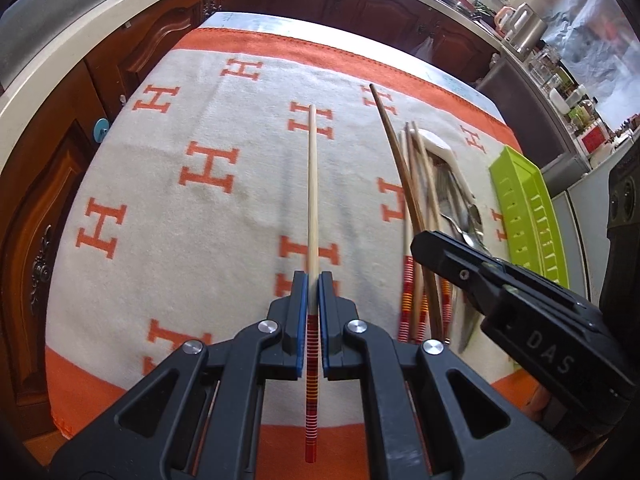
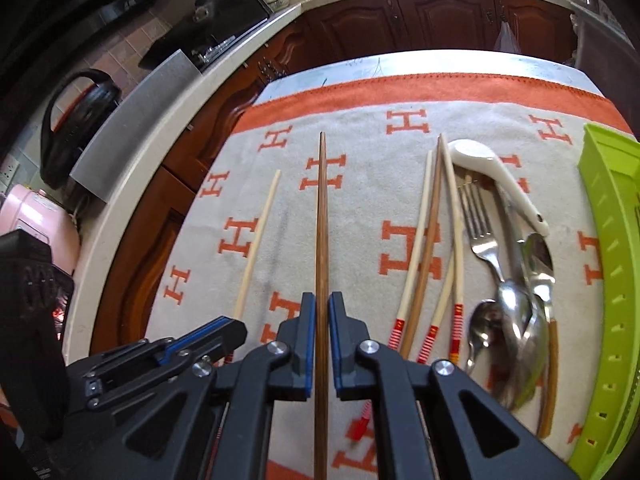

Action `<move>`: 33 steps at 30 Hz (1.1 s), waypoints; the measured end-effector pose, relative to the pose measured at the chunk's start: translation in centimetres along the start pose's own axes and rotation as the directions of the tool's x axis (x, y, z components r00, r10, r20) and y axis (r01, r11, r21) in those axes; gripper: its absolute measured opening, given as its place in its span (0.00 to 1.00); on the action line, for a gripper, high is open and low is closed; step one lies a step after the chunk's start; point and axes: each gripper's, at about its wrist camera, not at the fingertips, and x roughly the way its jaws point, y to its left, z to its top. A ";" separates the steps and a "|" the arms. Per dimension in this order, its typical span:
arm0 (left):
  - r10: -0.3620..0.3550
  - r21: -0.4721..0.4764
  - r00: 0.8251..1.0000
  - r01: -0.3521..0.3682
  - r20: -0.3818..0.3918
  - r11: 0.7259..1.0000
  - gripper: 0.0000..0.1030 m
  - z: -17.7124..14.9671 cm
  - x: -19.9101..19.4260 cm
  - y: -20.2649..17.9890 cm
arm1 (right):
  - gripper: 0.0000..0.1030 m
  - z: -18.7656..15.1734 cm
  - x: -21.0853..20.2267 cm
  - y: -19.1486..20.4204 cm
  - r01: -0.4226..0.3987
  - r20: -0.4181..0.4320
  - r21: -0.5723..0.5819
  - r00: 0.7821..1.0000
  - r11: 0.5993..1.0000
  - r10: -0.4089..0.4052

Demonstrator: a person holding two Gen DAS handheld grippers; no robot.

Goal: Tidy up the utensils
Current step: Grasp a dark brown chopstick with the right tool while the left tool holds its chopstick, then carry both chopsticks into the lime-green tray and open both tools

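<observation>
Cloth (image 1: 240, 208): woven, soft, cream with orange H marks; spreads below and ahead of both grippers. Risk: a lowered tip may snag the weave.
Tray (image 2: 612, 240): lime plastic, slotted wall, far right of right gripper. Likely goal.
Utensil pile (image 2: 504, 264): steel fork and spoons, white glossy spoon, pale chopsticks; between right gripper and tray. Risk: a swinging stick could scatter it.
Right gripper (image 2: 319, 320): clamped on dark chopstick (image 2: 321, 220), smooth tapered wood. Risk: thin round shaft may pivot.
Left gripper (image 1: 313, 300): clamped on pale chopstick (image 1: 312, 184), red-banded end behind pads. Same slip risk.
</observation>
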 end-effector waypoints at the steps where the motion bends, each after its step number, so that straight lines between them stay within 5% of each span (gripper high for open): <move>1: -0.001 0.009 1.000 0.001 0.003 1.000 0.03 -0.2 -0.3 -0.7 | 0.06 -0.2 -0.7 -0.3 -0.006 0.010 0.006 1.000 1.000 0.006; 14: -0.060 0.077 0.998 0.061 -0.019 0.995 0.03 -1.9 -1.3 -8.9 | 0.06 -2.2 -7.4 -6.0 -0.003 0.091 0.084 0.996 0.996 -0.005; 27: -0.156 0.198 0.987 0.160 -0.038 0.967 0.03 0.2 -0.9 -21.0 | 0.06 -2.0 -14.3 -16.0 0.122 0.178 0.202 0.971 0.972 -0.159; 33: -0.177 0.233 0.980 0.193 -0.090 0.953 0.03 0.7 1.6 -26.2 | 0.07 -2.0 -14.6 -19.7 0.194 0.144 0.257 0.961 0.947 -0.236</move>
